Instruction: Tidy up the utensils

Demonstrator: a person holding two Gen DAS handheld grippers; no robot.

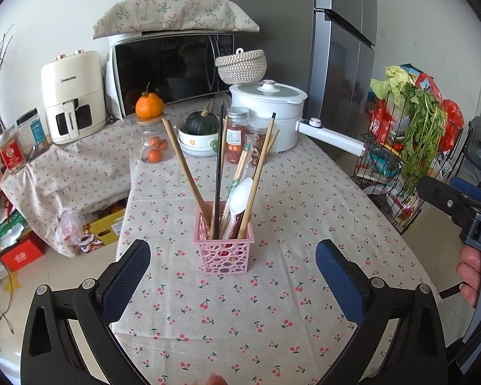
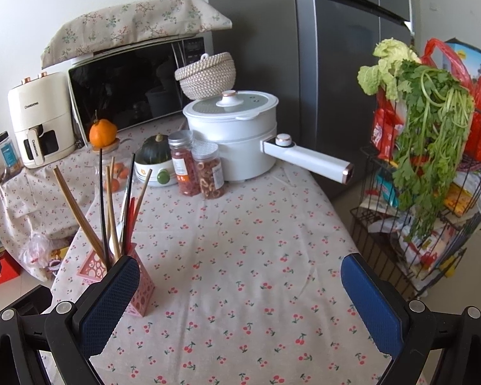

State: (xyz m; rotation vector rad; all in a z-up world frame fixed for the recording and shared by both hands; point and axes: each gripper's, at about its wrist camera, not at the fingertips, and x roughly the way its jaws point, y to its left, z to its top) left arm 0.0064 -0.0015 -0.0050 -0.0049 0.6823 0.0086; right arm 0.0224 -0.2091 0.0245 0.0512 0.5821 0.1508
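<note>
My left gripper [image 1: 232, 256] hangs wide apart over the table, nothing between the blue pads [image 1: 125, 279]. My right gripper [image 2: 240, 292] is just as wide and also empty; in the left wrist view its black body shows at the right edge with a hand [image 1: 469, 272] round the grip.

Landmark: the pink basket [image 1: 225, 255], standing upright on the cherry-print tablecloth [image 1: 272, 304]. It sits straight ahead of the left gripper, just beyond the fingertips. From the right gripper it lies off to the left, partly behind that gripper's left pad [image 2: 110, 301].

In the basket: wooden chopsticks [image 1: 184, 168] leaning out to the left, a black chopstick [image 1: 219, 173] near upright, a white plastic spoon [image 1: 239, 197] and a wrapped pair with a green print [image 1: 240, 166] leaning right. No loose utensils show on the cloth around the basket, so I judge the sorting nearly or wholly done.

Handling, my guess: everything is light and stiff. The chopsticks are thin and smooth and could twist in a pinch; take one on the upper shaft, well above the rim. The openwork basket looks light and top-heavy, so a sideways pull may tip it.

Beyond the basket: two jars [image 1: 237, 134], a white pot [image 1: 267, 115], a microwave [image 1: 173, 67].
</note>
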